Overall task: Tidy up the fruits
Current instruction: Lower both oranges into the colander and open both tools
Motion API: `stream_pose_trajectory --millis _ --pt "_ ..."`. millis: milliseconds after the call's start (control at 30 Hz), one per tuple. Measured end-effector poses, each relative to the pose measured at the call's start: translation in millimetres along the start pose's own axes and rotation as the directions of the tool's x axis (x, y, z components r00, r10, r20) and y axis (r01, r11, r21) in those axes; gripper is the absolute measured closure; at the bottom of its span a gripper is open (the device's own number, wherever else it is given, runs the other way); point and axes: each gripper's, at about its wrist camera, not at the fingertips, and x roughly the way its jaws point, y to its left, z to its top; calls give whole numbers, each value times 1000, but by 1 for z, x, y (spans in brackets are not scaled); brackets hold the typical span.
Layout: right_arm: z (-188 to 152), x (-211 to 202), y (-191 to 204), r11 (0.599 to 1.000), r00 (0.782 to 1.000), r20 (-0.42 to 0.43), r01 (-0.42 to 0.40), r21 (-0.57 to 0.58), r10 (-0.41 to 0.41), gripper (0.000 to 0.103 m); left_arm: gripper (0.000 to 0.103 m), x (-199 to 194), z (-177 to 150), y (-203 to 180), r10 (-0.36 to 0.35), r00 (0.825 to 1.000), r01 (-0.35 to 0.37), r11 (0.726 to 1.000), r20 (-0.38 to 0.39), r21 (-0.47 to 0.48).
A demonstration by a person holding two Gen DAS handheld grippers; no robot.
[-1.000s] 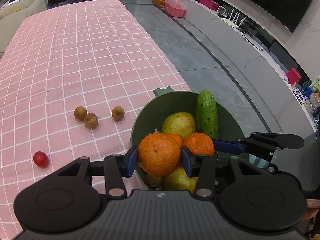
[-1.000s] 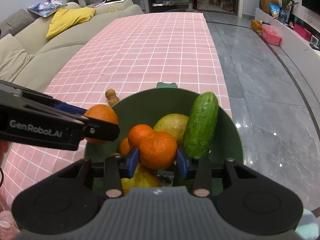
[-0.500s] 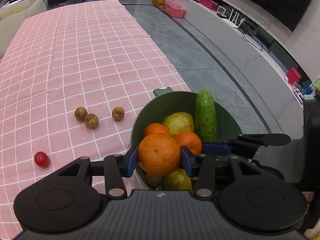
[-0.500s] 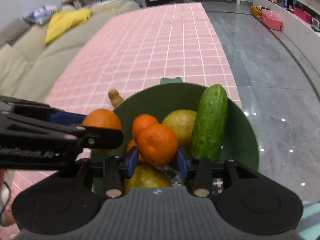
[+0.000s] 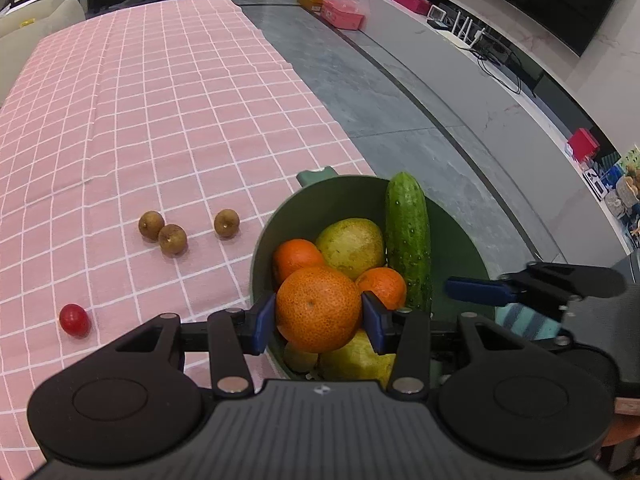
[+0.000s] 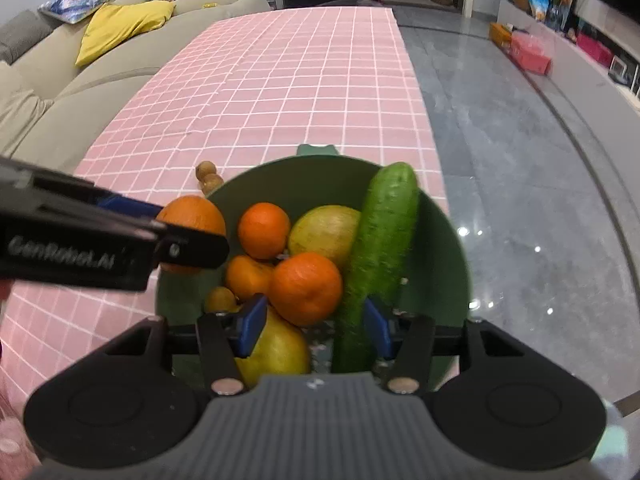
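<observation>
Since a second ago, my right gripper point(image 6: 312, 326) has let go of the small orange point(image 6: 306, 288) it was clamping; its jaws are opening, and that orange is now lying loose in the green bowl point(image 6: 448, 240), no longer pressed by the blue pads point(image 6: 250, 326). I am seeing the pads standing clear of it on both sides, the right one just beside the cucumber point(image 6: 378, 248). From the left wrist view, the right gripper's fingers have also drawn back toward the bowl's right rim.

My left gripper point(image 5: 319, 318) is staying put, clenched on the large orange point(image 5: 319, 309), and I am holding it above the near side of the bowl point(image 5: 460, 232). The fruit is filling the gap between both pads.

Inside the bowl I am looking at the cucumber leaning against the far-right wall, a yellow-green pear point(image 6: 324, 234) beside it, two more small oranges point(image 6: 264, 230) to its left, another yellow fruit point(image 6: 276, 350) at the near side, and a small brown fruit point(image 6: 220, 300) tucked low.

On the pink checked tablecloth point(image 5: 160, 100), left of the bowl, three brown longans point(image 5: 173, 239) are sitting near each other, two of them touching. A cherry tomato point(image 5: 74, 320) is lying alone, nearer to me and further left.
</observation>
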Motion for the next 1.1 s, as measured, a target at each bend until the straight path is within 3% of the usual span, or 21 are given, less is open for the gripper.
stream_pose_trajectory --millis 333,800,900,1100 --pt "-10 -8 -10 999 1000 5 16 29 -16 52 51 29 -2 -14 60 996 -53 994 -62 99" --pt "-9 -2 -6 1000 1000 -9 9 12 -9 52 45 34 -4 -11 28 995 -19 996 -99 90" --pt "-9 -3 -5 1000 1000 0 12 9 -12 52 36 26 -3 -11 20 998 -15 996 -65 84" --pt "-7 -10 -3 1000 999 26 21 10 -21 51 34 1 2 -7 -5 1000 5 998 7 61"
